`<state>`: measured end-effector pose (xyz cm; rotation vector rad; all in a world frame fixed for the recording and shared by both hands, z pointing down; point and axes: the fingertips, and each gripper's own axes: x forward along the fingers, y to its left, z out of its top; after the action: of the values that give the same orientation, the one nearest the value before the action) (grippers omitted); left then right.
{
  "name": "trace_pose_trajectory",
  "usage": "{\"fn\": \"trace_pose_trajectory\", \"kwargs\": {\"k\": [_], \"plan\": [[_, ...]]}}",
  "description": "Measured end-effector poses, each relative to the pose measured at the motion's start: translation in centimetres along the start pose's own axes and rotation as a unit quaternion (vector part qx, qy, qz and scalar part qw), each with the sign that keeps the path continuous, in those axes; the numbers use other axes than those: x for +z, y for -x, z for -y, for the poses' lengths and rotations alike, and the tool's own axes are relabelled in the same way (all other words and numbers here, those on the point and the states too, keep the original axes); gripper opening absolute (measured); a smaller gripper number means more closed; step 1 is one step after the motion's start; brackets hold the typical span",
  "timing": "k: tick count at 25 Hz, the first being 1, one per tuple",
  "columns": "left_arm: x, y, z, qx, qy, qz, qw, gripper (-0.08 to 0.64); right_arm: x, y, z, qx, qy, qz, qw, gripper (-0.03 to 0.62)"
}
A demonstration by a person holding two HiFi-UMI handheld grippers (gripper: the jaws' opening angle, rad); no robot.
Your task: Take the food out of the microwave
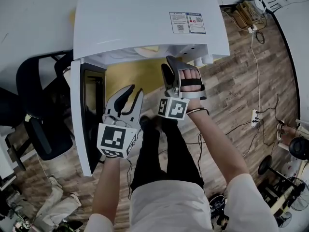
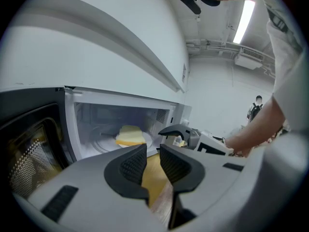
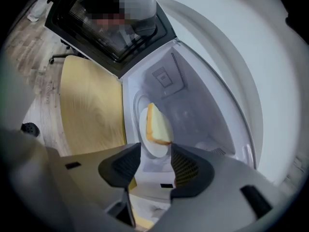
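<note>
Right gripper, jaws apart, nose-down before microwave

Microwave door swung wide left, beside left hand-held gripper; cavity mouth unblocked before right hand-held gripper

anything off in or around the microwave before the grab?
Nothing stands out. The microwave door hangs open, the bread slice lies flat on its plate inside, and no spill or damage shows. The left gripper and right gripper are both open and empty in front of the opening.
</note>
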<state>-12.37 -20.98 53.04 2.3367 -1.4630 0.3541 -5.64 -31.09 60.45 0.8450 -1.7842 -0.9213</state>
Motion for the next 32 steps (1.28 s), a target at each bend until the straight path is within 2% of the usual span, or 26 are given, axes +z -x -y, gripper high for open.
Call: {"fn": "trace_pose_trajectory", "kwargs": {"k": [7, 13, 26, 32], "plan": [[-0.8, -0.1, -1.3, 0.012, -0.002, -0.009, 0.9999, 0.069, -0.8, -2.2, -1.9, -0.006, 0.008, -0.007, 1.000, 0.193], [-1.1, -0.3, -2.1, 0.017, -0.002, -0.011, 0.9998, 0.069, -1.0, -3.3, -1.1, -0.006, 0.030, -0.026, 0.999, 0.193], [-1.6, -0.3, -2.8, 0.023, 0.004, -0.013, 0.9996, 0.069, -0.7, -5.3, -1.5, -0.015, 0.059, -0.035, 0.998, 0.193], [-1.7, -0.2, -3.0, 0.025, 0.005, -0.015, 0.9996, 0.069, -0.4, -5.9, -1.2, -0.032, 0.076, -0.034, 0.996, 0.167]]}}
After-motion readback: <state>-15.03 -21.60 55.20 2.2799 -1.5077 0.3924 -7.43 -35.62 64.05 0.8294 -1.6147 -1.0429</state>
